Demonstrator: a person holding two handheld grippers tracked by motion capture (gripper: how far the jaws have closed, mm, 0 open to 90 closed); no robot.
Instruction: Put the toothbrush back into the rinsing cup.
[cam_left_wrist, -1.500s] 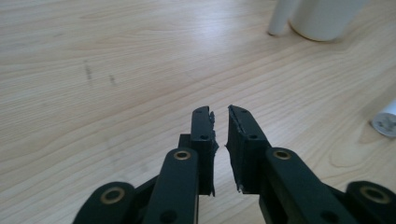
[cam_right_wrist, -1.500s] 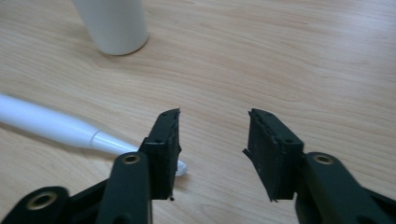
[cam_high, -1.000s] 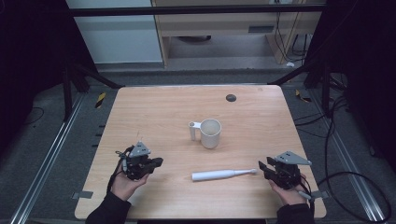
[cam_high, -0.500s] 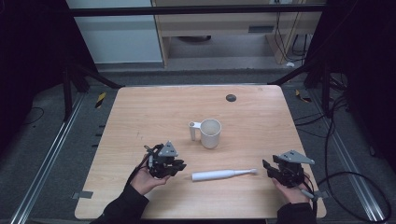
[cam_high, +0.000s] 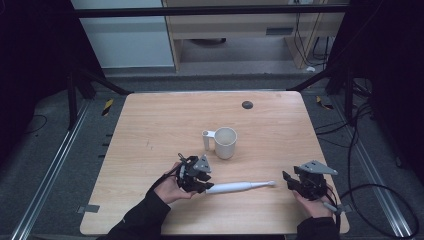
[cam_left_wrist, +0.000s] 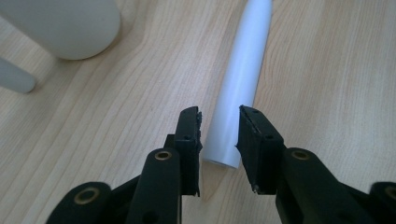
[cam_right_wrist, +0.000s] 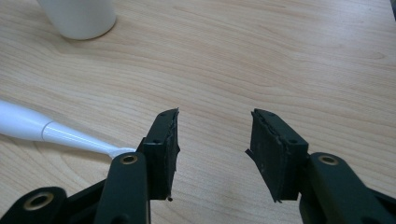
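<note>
A white electric toothbrush (cam_high: 235, 187) lies on the wooden table (cam_high: 160, 125), thick end to the left. My left gripper (cam_high: 206, 186) is at that thick end. In the left gripper view its jaws (cam_left_wrist: 219, 114) have just been opening and straddle the toothbrush (cam_left_wrist: 243, 70) handle's end, with thin gaps at the pads. At the table's right, just past the brush's thin tip, my right gripper (cam_high: 287, 179) has also just been opening. It stands open (cam_right_wrist: 215, 116) with bare wood between its jaws, the toothbrush (cam_right_wrist: 28, 126) tip beside its left jaw.
A white mug (cam_high: 224, 143) with its handle to the left stands behind the toothbrush, near the table's middle. It appears as the mug (cam_left_wrist: 65, 25) and the mug (cam_right_wrist: 79, 16) in the gripper views. A dark round spot (cam_high: 247, 104) marks the far part of the table.
My left gripper has travelled right along the front of the table to the toothbrush's thick end, and its jaws have parted. The right gripper stayed in place and opened a little.
</note>
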